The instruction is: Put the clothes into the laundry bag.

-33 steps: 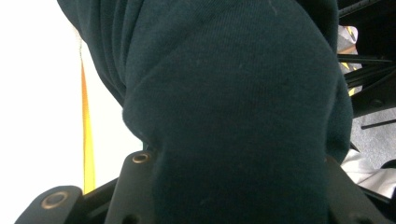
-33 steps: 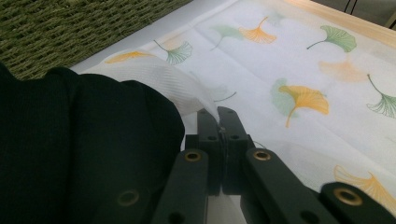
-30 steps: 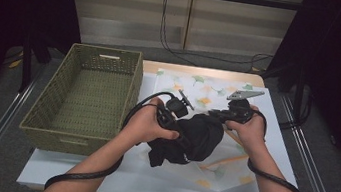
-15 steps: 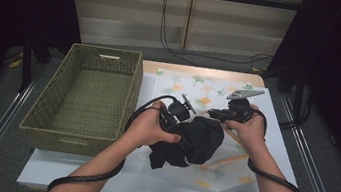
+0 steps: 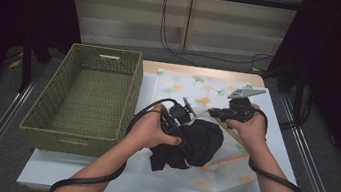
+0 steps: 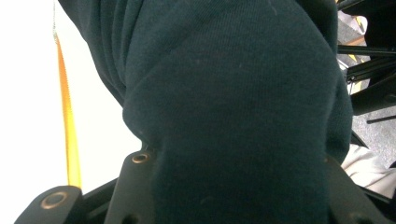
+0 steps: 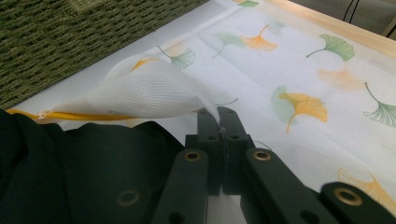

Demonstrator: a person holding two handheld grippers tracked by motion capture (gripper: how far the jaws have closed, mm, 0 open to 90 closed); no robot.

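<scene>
A dark garment (image 5: pixel 198 145) lies bunched at the middle of the table on a white bag printed with ginkgo leaves (image 5: pixel 200 87). My left gripper (image 5: pixel 179 136) is shut on the garment, whose dark cloth (image 6: pixel 233 116) bulges out between the two black fingers (image 6: pixel 135 186). An orange zipper strip (image 6: pixel 65 121) runs beside it. My right gripper (image 7: pixel 219 116) is shut on the corner of the bag's white mesh flap (image 7: pixel 140 95) and holds it lifted just above the garment (image 7: pixel 70 177). In the high view the right gripper (image 5: pixel 215 115) sits just behind the garment.
An empty green woven basket (image 5: pixel 128 95) stands at the left of the table, close to my left hand; its wall (image 7: pixel 70 37) is also in the right gripper view. Black cables trail from both grippers toward the table's front edge (image 5: pixel 96 181).
My left hand has shifted slightly to the right with the garment. The right hand has kept still, holding the flap.
</scene>
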